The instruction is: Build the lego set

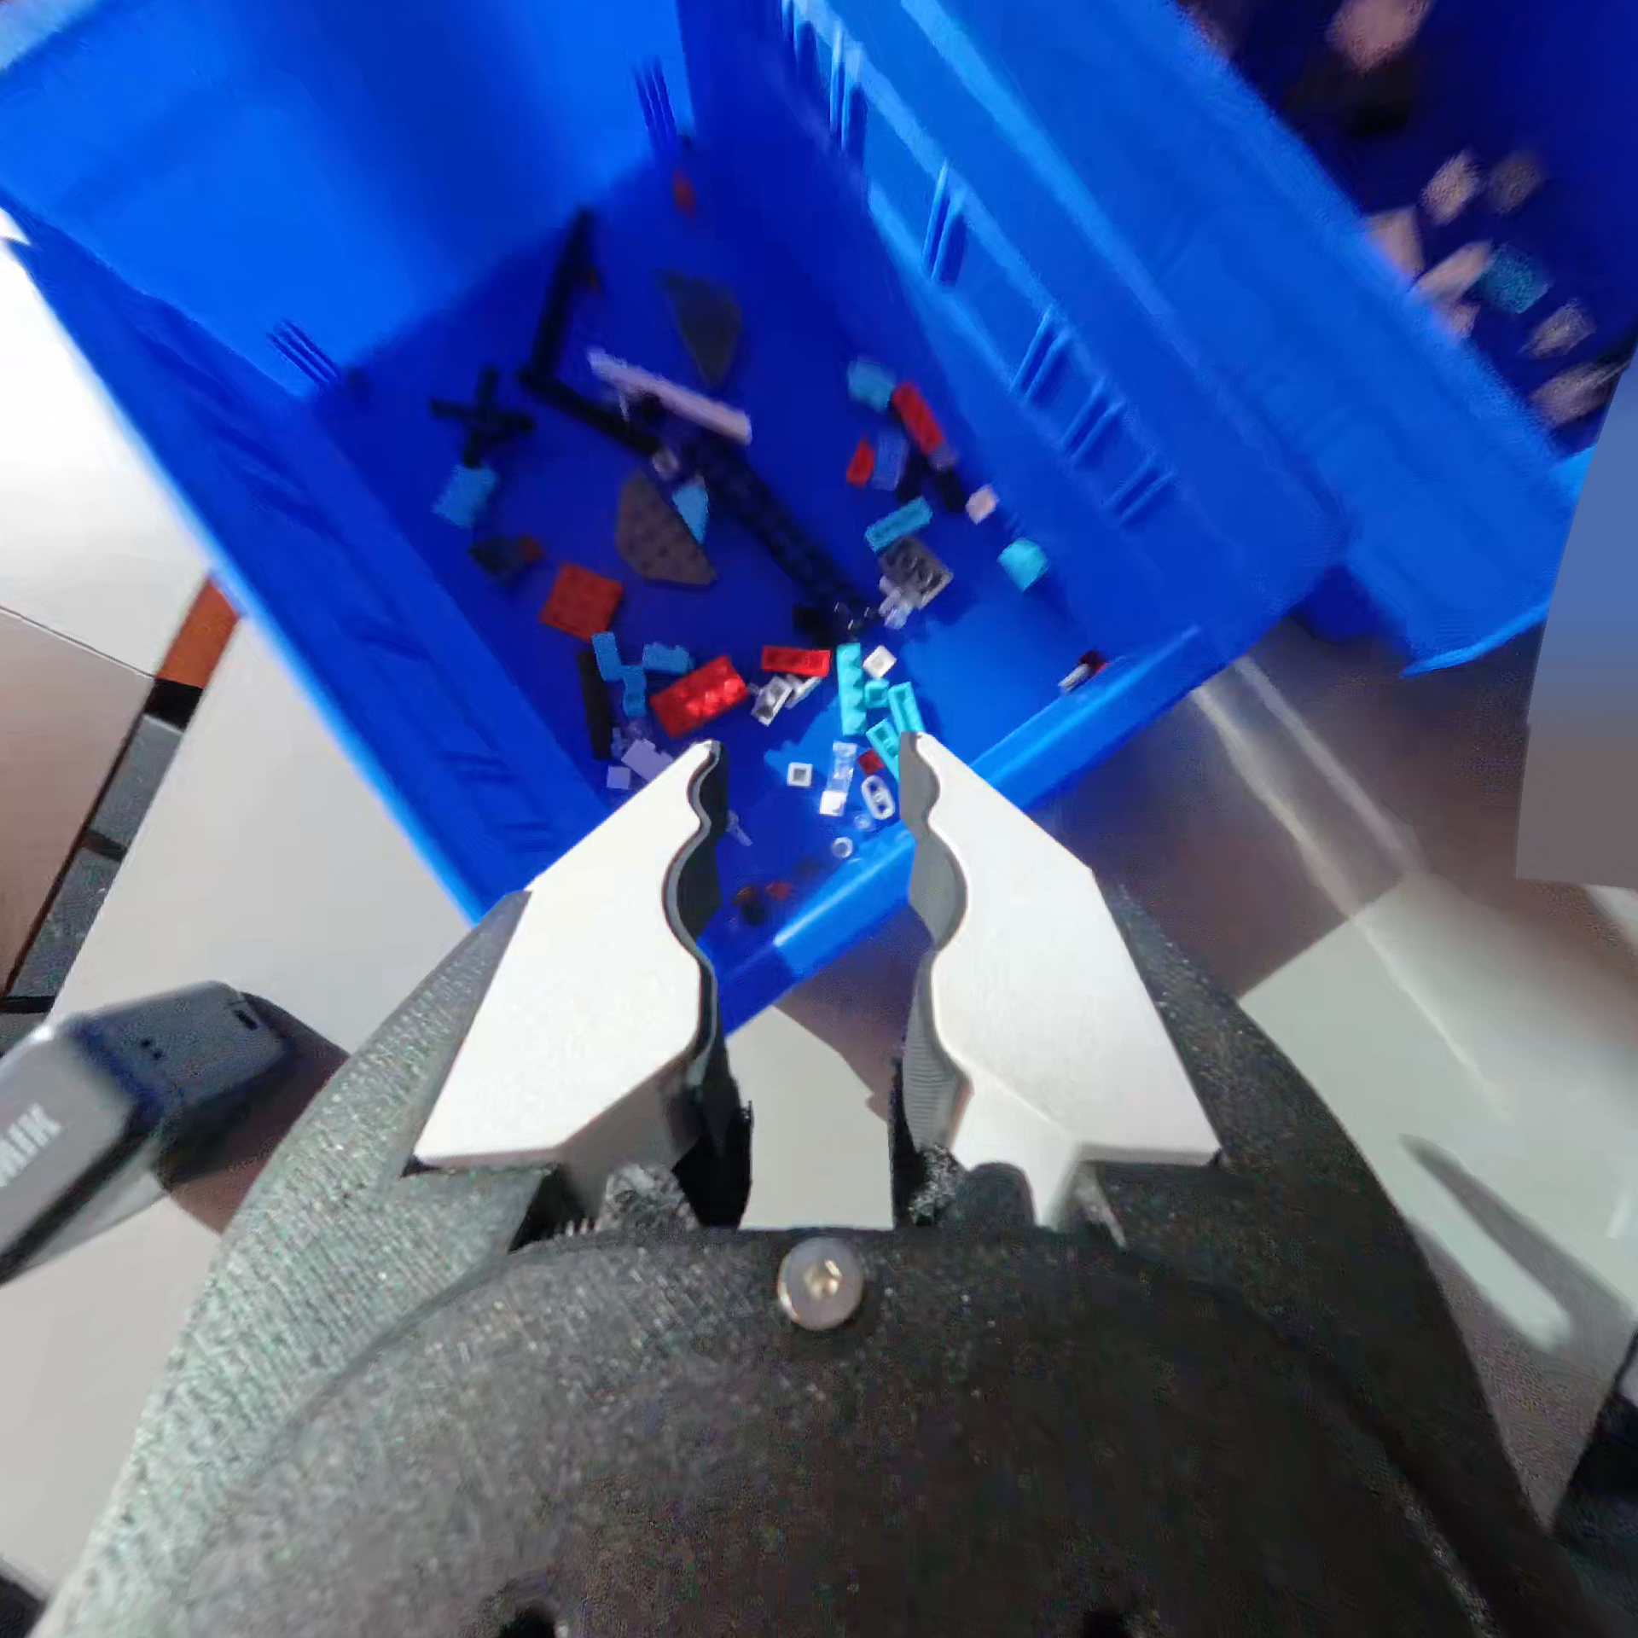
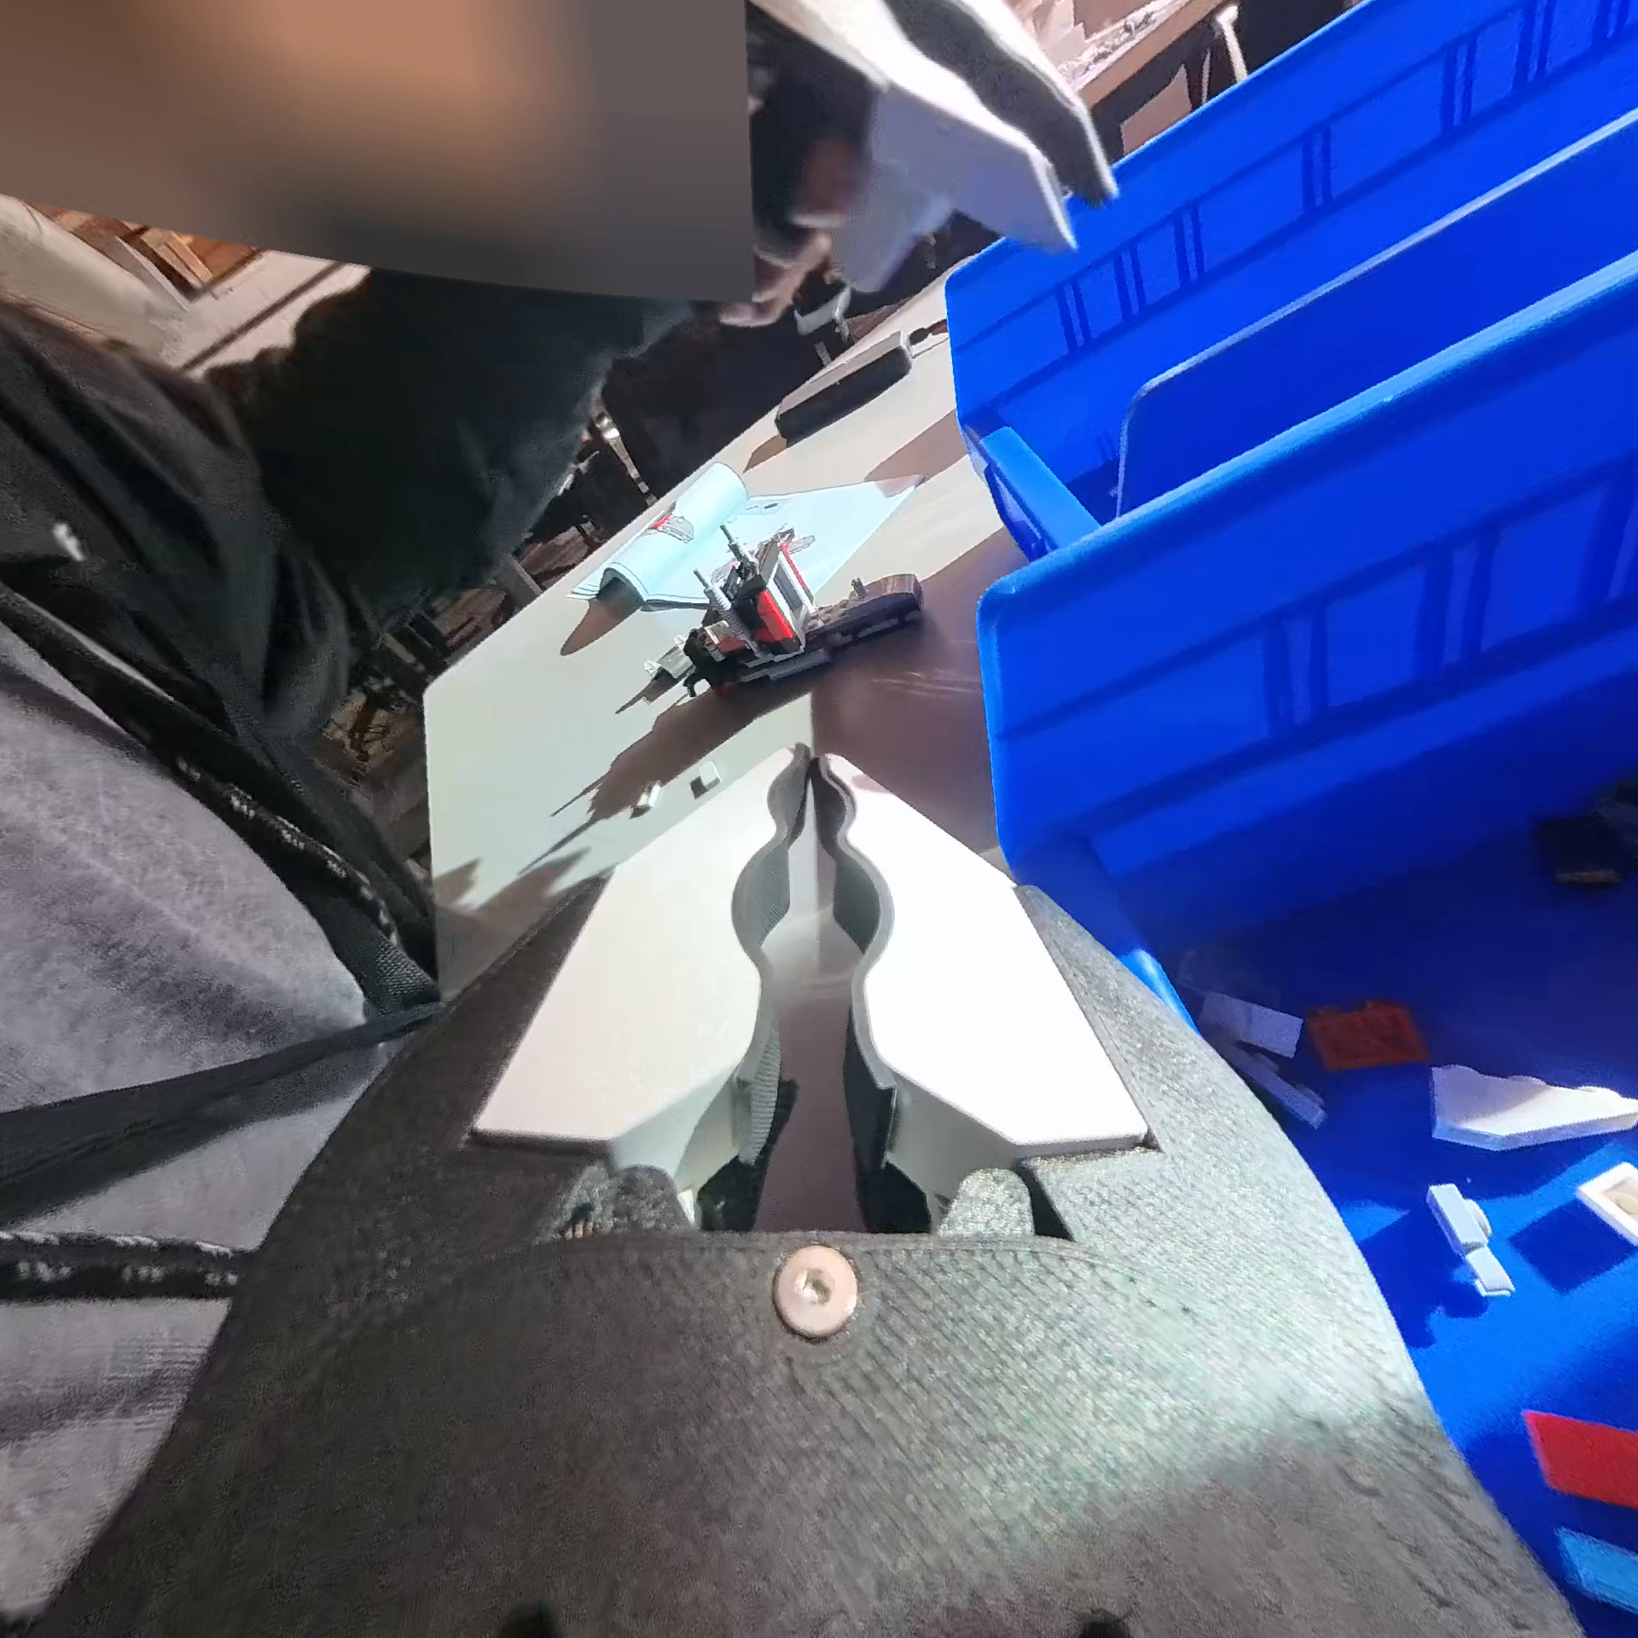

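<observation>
Partly built model (image 2: 780, 620) standing on surface (image 2: 549, 753) beside open booklet (image 2: 709, 541). Many loose bricks (image 1: 700, 696) unused in blue bin (image 1: 1152, 443). Left gripper (image 1: 811, 753) over bin, jaws apart, empty. Right gripper (image 2: 811, 764) jaws nearly closed, empty. Judged mid-build; much remaining.

Ahead of my left hand-held gripper (image 1: 811, 753): bin (image 1: 1108, 709) on surface (image 1: 266, 842), loose bricks (image 1: 691, 691) inside. Ahead of my right hand-held gripper (image 2: 811, 762): partly built model (image 2: 762, 620) on surface, booklet (image 2: 709, 541) behind it, bins to right.
</observation>
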`<state>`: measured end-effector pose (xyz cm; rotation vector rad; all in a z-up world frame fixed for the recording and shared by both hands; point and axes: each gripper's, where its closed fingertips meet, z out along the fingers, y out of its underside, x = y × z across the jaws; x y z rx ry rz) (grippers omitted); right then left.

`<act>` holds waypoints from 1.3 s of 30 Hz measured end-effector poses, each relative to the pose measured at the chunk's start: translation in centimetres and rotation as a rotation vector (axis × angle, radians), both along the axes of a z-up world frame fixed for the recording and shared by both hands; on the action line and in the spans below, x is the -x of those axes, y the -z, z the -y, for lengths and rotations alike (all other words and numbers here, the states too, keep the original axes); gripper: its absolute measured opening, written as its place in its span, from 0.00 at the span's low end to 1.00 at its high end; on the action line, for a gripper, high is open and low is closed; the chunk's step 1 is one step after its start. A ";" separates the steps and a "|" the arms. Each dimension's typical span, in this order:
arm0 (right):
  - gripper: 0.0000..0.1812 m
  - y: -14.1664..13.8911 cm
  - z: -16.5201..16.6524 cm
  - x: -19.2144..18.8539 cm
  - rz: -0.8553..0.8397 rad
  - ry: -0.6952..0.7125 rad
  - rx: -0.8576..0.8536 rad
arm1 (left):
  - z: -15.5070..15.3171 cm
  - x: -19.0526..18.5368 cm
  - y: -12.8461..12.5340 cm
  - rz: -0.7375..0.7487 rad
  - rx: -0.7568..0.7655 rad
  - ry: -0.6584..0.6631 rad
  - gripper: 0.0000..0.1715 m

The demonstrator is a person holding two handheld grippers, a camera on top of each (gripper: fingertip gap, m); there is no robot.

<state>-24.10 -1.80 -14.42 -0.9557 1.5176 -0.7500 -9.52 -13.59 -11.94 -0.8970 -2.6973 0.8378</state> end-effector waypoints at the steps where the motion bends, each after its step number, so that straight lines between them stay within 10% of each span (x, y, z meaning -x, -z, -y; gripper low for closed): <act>1: 0.00 -0.1 0.0 0.1 0.010 -0.001 -0.003 | 0.6 0.0 1.7 0.078 -0.066 0.016 0.22; 8: 0.00 -1.4 0.2 1.0 0.100 0.002 -0.010 | 0.4 -0.9 9.0 0.362 -0.385 0.116 0.20; 39: 0.00 -1.8 0.3 1.8 0.132 0.010 -0.013 | 1.0 -0.4 9.1 0.348 -0.314 0.117 0.06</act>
